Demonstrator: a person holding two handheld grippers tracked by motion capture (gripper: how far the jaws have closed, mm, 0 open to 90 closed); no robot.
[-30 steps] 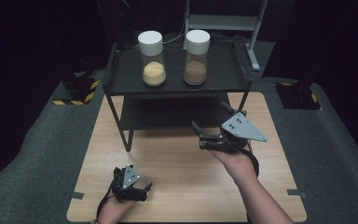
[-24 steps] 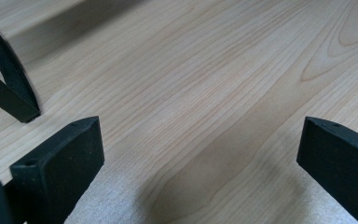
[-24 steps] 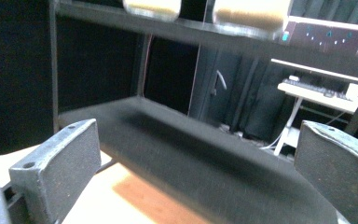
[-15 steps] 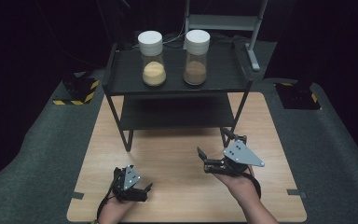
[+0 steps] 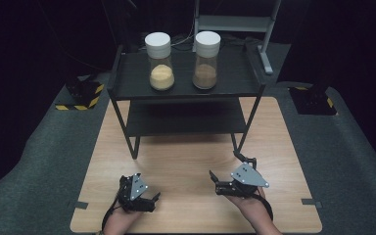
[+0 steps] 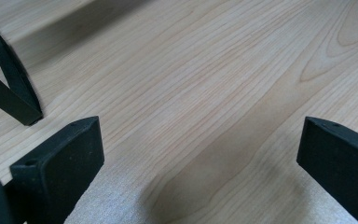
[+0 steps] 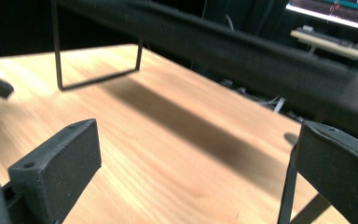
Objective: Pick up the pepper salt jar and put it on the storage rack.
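Observation:
Two white-lidded jars stand on the top of a black shelf rack (image 5: 235, 88): one with yellow powder (image 5: 159, 63) on the left, one with brown powder (image 5: 206, 62) on the right. My left gripper (image 5: 141, 189) rests low over the wooden table (image 5: 186, 161) near its front edge, open and empty. In the left gripper view, the left gripper (image 6: 200, 154) has bare wood between its jaws and a rack leg (image 6: 9, 88) at the left. My right gripper (image 5: 227, 167) is open and empty, just in front of the rack's right front leg (image 5: 236, 143). The right gripper view shows the right gripper (image 7: 196, 158) facing under the rack.
The rack has a lower shelf (image 5: 181, 117) with nothing visible on it. Grey matting (image 5: 352, 161) surrounds the table. Black blocks with yellow stripes (image 5: 81, 93) sit at the far left, and a grey metal stand (image 5: 235, 22) rises behind the rack.
My right gripper has drawn back from the rack toward the table's front edge and dropped lower. The left gripper has barely moved. The jars stay put.

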